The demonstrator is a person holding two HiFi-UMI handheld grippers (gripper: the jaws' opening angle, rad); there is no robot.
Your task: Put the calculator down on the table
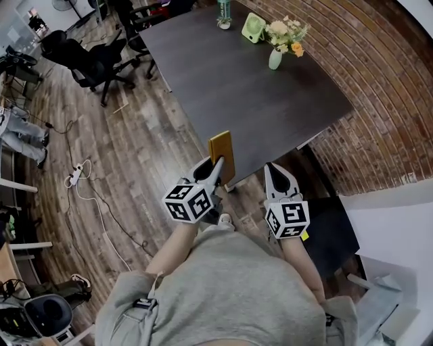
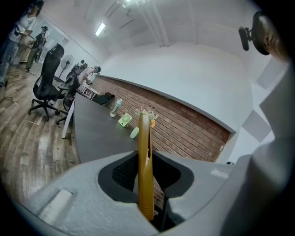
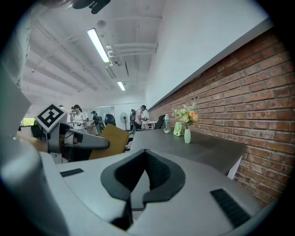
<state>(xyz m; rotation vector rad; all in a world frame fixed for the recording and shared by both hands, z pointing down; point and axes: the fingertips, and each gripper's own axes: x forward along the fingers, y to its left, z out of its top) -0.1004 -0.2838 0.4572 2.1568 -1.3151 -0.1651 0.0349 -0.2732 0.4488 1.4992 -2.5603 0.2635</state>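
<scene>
A flat mustard-yellow calculator (image 1: 222,150) stands on edge between the jaws of my left gripper (image 1: 217,166), which is shut on it. It hangs over the near edge of the dark grey table (image 1: 237,74). The left gripper view shows the calculator (image 2: 145,161) edge-on and upright between the pads, with the table (image 2: 94,133) stretching ahead. My right gripper (image 1: 274,173) is beside it to the right, just short of the table edge, shut and empty. In the right gripper view the jaws (image 3: 138,189) meet, and the calculator (image 3: 110,140) shows at the left.
On the table's far end stand a vase of flowers (image 1: 275,57), a green object (image 1: 253,27) and a bottle (image 1: 223,13). A brick wall (image 1: 379,88) runs along the right. Black office chairs (image 1: 95,61) and a power strip with cable (image 1: 74,176) are on the wooden floor at left.
</scene>
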